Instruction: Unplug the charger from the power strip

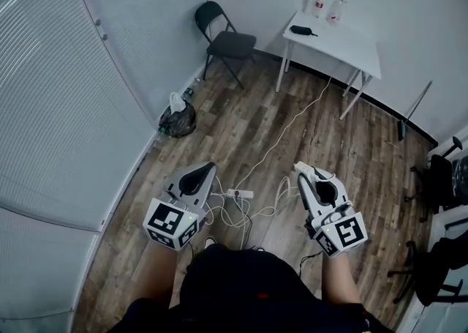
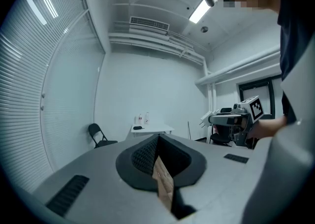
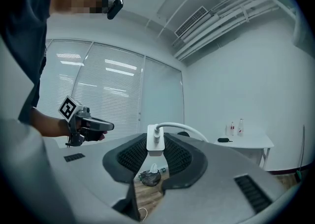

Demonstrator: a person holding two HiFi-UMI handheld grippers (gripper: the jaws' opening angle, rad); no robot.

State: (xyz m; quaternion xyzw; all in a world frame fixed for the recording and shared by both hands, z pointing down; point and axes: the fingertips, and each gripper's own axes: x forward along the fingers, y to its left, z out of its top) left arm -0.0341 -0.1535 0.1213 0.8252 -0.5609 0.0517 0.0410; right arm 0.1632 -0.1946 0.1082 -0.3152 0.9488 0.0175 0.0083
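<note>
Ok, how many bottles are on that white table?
2. The left bottle stands at the white table's far edge by the wall; the right bottle stands beside it. None looks hidden.

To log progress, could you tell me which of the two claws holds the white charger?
The right claw: it clamps the white charger, cable attached, while the left claw is shut on nothing.

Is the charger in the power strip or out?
Out: the right gripper holds the charger in the air, away from the power strip below.
</note>
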